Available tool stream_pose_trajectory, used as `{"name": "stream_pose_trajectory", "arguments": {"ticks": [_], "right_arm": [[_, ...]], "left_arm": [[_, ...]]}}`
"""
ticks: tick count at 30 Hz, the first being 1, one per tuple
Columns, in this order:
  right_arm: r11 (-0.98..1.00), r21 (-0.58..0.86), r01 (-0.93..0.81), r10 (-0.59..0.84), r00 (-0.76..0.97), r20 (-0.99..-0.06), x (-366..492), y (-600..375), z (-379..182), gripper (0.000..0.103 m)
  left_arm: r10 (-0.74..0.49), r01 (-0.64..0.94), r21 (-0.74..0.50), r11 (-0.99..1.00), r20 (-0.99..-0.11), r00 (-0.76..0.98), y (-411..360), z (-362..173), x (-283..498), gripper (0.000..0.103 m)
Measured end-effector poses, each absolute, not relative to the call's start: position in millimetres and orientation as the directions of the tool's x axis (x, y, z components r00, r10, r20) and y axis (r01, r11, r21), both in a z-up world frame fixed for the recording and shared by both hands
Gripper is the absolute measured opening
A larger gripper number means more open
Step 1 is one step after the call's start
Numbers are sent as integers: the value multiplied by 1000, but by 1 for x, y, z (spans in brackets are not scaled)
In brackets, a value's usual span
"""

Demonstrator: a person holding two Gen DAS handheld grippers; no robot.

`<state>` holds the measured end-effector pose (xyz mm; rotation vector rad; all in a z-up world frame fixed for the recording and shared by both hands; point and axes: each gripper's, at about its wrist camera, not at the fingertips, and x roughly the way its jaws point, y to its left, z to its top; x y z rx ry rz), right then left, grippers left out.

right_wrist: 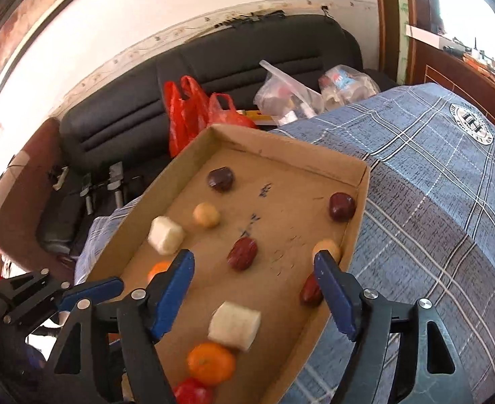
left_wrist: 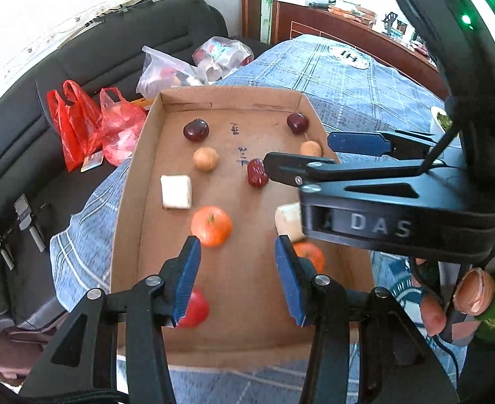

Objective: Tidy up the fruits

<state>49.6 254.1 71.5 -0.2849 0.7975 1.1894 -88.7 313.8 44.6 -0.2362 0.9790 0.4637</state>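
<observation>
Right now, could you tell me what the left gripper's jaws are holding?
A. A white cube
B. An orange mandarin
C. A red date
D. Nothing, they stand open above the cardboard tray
D: the left gripper has its blue jaws apart with only bare cardboard tray floor showing between them; the nearest mandarin lies beyond the jaw tips, untouched.

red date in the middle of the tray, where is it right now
In the left wrist view the red date lies mid-tray, just left of the right gripper, right of the tan round fruit.
</observation>
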Motion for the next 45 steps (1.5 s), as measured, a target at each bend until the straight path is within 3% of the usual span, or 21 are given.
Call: {"name": "stream_pose_trajectory", "arguments": {"ticks": [18, 25, 45], "right_arm": [[276, 143, -950, 738, 114, -665, -4, 183, 79, 78], [204, 53, -977, 761, 125, -637, -23, 161, 82, 81], [-62, -95, -994, 675, 29, -737, -80, 148, 61, 82]], "left_arm": [[310, -454, 50, 890, -796, 520, 275, 64, -140, 44], [331, -467, 56, 883, -780, 531, 271, 68, -156, 44], [347, -477, 70, 876, -777, 524, 266, 68, -193, 44]]}}
